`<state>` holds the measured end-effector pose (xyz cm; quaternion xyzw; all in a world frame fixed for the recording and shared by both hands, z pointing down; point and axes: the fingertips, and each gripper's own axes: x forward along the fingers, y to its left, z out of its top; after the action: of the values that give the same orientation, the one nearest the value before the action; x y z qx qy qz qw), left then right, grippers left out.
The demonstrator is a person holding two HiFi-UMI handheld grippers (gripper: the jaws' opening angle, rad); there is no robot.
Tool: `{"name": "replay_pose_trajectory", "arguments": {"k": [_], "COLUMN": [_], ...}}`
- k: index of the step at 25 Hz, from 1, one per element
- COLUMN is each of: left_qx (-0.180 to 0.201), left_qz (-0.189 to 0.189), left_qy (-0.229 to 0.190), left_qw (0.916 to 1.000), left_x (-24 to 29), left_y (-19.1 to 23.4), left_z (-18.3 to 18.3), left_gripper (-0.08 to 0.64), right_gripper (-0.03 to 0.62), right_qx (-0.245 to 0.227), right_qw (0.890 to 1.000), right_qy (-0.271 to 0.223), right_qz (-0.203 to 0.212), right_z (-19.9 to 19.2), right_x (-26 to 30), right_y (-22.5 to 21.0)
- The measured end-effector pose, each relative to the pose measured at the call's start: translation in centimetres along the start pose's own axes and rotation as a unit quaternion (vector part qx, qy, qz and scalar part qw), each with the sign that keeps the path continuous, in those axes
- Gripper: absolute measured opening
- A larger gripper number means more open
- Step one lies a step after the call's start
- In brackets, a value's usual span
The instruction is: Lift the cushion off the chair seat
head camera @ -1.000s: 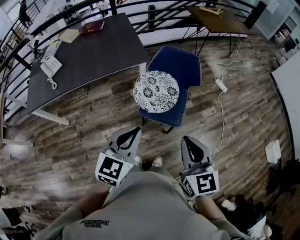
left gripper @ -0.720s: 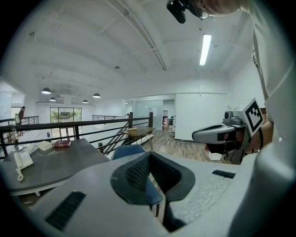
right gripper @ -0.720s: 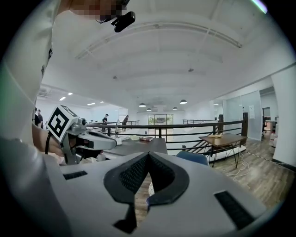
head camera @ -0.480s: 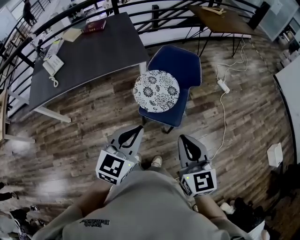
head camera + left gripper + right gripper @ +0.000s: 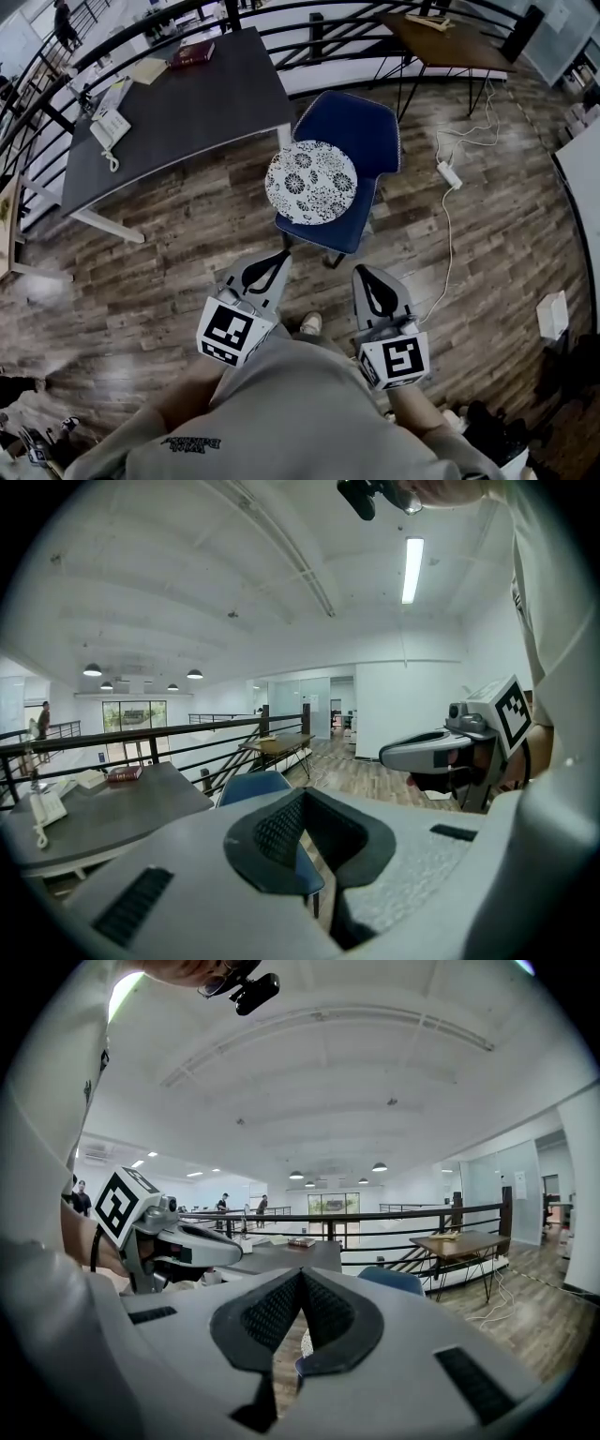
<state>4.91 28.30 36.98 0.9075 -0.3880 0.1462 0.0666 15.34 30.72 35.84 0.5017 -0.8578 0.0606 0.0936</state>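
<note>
Though the cushion (image 5: 310, 182) lies untouched on the chair (image 5: 367, 131) at upper centre, my left claw (image 5: 279, 255) and right claw (image 5: 362, 271) hang below it, both pressed together, empty; the lift is not yet begun.

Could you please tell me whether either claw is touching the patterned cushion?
No, the left claw and right claw hang short of the cushion on the chair.

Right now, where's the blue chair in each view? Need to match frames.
Head view: blue chair upper centre, patterned cushion on its seat, beside the dark table.
Left gripper view: chair back left of centre, low, just beyond the jaws.
Right gripper view: chair back right of centre, low.
Shared landmark: the dark table, at the chair's left in all three views.
</note>
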Motion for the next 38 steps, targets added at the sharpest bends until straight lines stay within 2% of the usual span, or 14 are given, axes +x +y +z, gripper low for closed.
{"name": "replay_pose_trajectory", "arguments": {"k": [4,8,13,19,24,28,38], "left_qx": [0.012,0.010,0.016,0.018,0.021,0.053,0.026], "left_qz": [-0.004,-0.012,-0.008,-0.003,0.008,0.026,0.030], "left_qy": [0.010,0.008,0.005,-0.017,-0.037,-0.037,-0.031], "left_qw": [0.9999,0.9998,0.9998,0.9997,0.9991,0.9976,0.9987], "left_x": [0.4,0.9,1.3,1.9,2.0,2.2,4.4], "left_y": [-1.2,-2.4,-2.4,-1.5,0.3,2.3,9.2], "left_z": [-1.0,-0.5,-0.6,0.6,1.7,1.6,1.2], "left_gripper": [0.005,0.005,0.005,0.005,0.005,0.005,0.005], "right_gripper": [0.003,0.003,0.003,0.003,0.003,0.003,0.003], "right_qx": [0.004,-0.028,-0.013,-0.018,-0.026,-0.033,-0.032], "right_qw": [1.000,0.999,0.999,0.999,0.998,0.998,0.999], "right_qy": [-0.012,-0.029,-0.032,-0.036,-0.046,-0.046,-0.023], "right_qz": [-0.005,-0.020,-0.022,-0.025,-0.019,-0.014,-0.012], "right_z": [0.1,0.8,0.7,1.0,2.1,2.4,2.5], "right_x": [-0.6,-1.0,-0.9,0.0,1.6,3.9,10.9], "right_y": [-0.4,-0.5,-0.9,-1.7,-1.8,-1.8,-2.5]}}
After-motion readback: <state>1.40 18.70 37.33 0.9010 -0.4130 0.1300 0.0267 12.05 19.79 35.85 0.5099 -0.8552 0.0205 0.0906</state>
